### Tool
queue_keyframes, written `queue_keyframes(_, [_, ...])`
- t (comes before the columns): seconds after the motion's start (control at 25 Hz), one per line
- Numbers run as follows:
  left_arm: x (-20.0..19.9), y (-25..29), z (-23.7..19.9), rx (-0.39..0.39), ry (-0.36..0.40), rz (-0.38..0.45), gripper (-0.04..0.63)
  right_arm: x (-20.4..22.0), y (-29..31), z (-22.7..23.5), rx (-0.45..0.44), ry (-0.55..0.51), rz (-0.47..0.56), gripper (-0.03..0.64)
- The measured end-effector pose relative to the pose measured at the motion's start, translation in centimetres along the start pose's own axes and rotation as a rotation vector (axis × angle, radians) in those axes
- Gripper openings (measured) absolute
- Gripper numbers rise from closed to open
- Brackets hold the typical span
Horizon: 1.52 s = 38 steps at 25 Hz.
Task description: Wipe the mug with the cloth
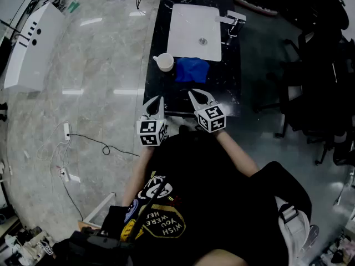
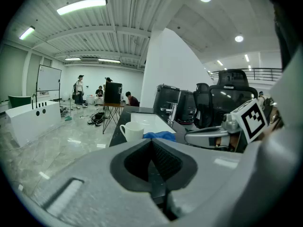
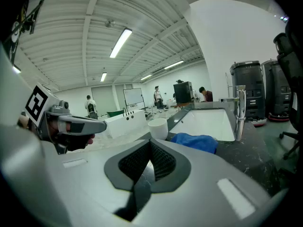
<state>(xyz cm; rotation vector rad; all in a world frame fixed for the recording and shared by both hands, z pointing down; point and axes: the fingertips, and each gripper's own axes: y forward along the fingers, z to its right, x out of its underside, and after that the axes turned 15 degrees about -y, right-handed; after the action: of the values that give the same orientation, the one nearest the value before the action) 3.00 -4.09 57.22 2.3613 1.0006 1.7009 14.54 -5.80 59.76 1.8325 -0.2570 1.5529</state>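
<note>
On the black counter a white mug stands upright at the sink's near left corner. A crumpled blue cloth lies right beside it. Both grippers hover side by side over the counter's near edge, short of the mug and cloth. My left gripper is shut and empty, and so is my right gripper. The left gripper view looks over its closed tips at the mug and cloth. Beyond the right gripper's tips lie the mug and cloth.
A white sink with a chrome faucet fills the counter's far half. Black office chairs crowd the right side. A white cabinet and floor cables lie to the left. People stand far off.
</note>
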Motion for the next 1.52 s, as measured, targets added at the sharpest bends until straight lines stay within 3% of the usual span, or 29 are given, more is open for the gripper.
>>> queue_keyframes(0.36, [0.2,-0.2,0.0,-0.019,-0.008,0.013,0.003,0.1,-0.1,0.1,-0.015,-0.009,0.002,-0.002])
queue_keyframes(0.56, [0.6,-0.4,-0.3,-0.055,-0.061,0.028,0.003,0.3,-0.2,-0.3,-0.067,-0.024,0.004,0.0])
queue_keyframes(0.76, [2.4,-1.0,0.2,-0.067,-0.05,0.003,0.003,1.8,-0.2,-1.0,-0.103,0.006,-0.004,0.0])
queue_keyframes(0.96, [2.1,-0.8,-0.7,-0.066,-0.094,0.005,0.003,1.6,-0.3,-0.8,-0.111,0.06,0.018,0.0])
queue_keyframes(1.52, [-3.4,6.5,-2.0,0.064,-0.072,-0.026,0.003,2.8,4.4,4.4,-0.047,-0.023,-0.201,0.002])
